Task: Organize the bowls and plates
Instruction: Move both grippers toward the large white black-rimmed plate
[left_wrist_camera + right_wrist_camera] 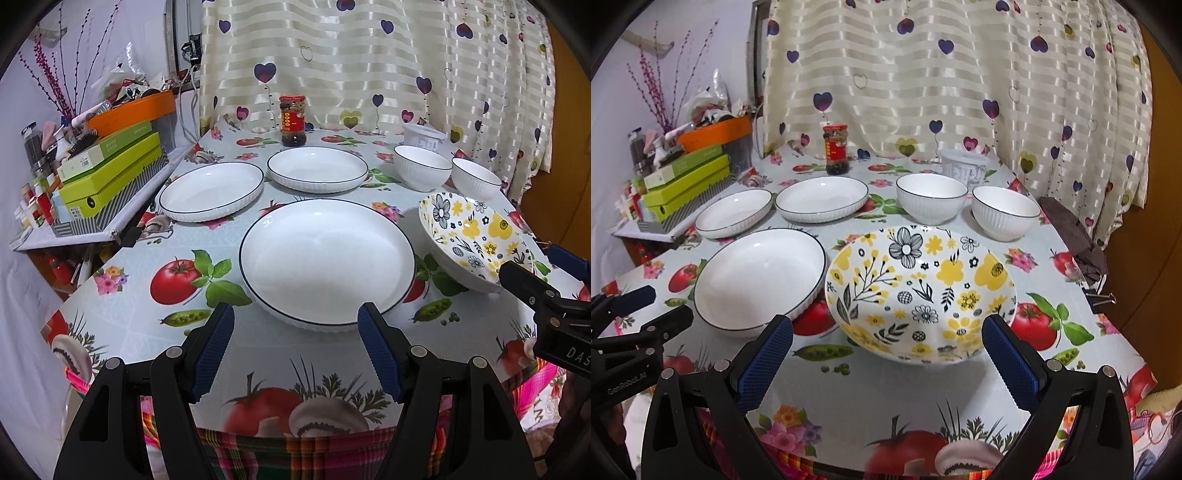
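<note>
Both grippers hover at the near edge of the table (129, 325), nothing held. Left gripper (295, 321) has its jaws spread wide, lined up on the near white plate (327, 258), pads just short of its rim. Right gripper (886, 336) is likewise spread, flanking the near side of the floral bowl (919, 291) without touching it. Landmark is the floral bowl: the near white plate sits just left of it, rims almost touching. Behind the bowl stand two white ribbed bowls, one (931, 197) straight behind and one (1005, 210) behind-right, close together. Behind-left of it are two more white plates, one (822, 198) nearer the centre, one (734, 212) further left, side by side. Farthest back, a sauce jar (835, 148) stands behind-left and a white plastic tub (964, 166) behind the ribbed bowls, both against the heart-print curtain (923, 74).
</note>
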